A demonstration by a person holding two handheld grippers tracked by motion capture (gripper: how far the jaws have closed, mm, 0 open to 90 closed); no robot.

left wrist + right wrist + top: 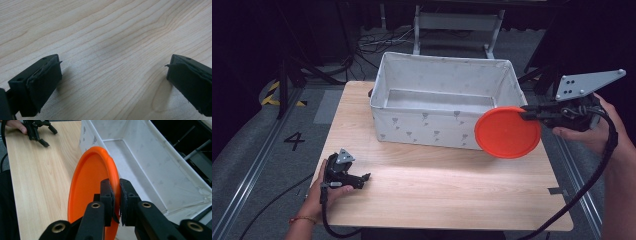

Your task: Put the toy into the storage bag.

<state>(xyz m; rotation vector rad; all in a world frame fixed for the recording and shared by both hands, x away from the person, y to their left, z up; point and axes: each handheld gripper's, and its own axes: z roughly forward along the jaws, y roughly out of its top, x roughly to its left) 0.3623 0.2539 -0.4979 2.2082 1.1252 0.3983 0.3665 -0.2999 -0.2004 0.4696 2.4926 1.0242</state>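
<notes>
An orange round plate (507, 132) hangs on edge in the air by the front right corner of the white fabric bin (442, 127). My right gripper (528, 116) is shut on the plate's rim, coming in from the right. In the right gripper view the jaws pinch the orange plate (87, 187) at its edge, my right gripper (117, 192) standing just outside the bin's wall (87, 137). My left gripper (366, 177) rests low on the wooden table (437, 190) at the front left, open. Its fingers (42, 80) stand wide apart over bare wood.
The bin (150, 165) holds nothing that I can see. The person's left hand and my left gripper (42, 132) lie at the table's far corner in the right gripper view. A metal frame (457, 22) and cables stand behind the table.
</notes>
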